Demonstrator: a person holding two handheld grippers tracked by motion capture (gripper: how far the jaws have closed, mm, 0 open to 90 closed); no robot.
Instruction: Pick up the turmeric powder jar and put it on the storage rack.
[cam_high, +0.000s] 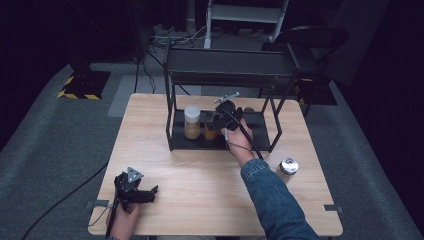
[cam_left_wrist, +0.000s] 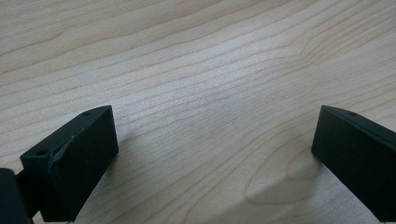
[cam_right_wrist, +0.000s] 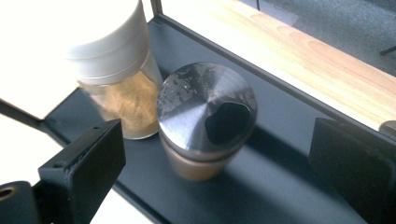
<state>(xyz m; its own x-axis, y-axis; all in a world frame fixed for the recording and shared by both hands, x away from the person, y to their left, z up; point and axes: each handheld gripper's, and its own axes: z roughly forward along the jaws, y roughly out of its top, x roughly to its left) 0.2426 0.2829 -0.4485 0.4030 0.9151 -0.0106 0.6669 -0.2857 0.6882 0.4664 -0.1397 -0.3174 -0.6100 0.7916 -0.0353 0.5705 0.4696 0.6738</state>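
I see my right gripper (cam_right_wrist: 215, 163) over the lower shelf (cam_right_wrist: 289, 121) of a black wire rack (cam_high: 172, 100) on the wooden table (cam_high: 200, 175). Its 2 jaws stand wide apart and hold nothing. Between and beyond them a steel-lidded jar (cam_right_wrist: 205, 121) stands upright on the shelf, touching a white-lidded jar (cam_right_wrist: 112, 70) of tan powder. My left gripper (cam_left_wrist: 215, 158) rests open and empty over bare wood near the table's front edge.

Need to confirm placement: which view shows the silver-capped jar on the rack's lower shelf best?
Right gripper view: the silver-capped jar stands upright beside the white-capped jar, clear of the open tongs. High view shows it small, partly hidden. Left gripper view shows table wood.
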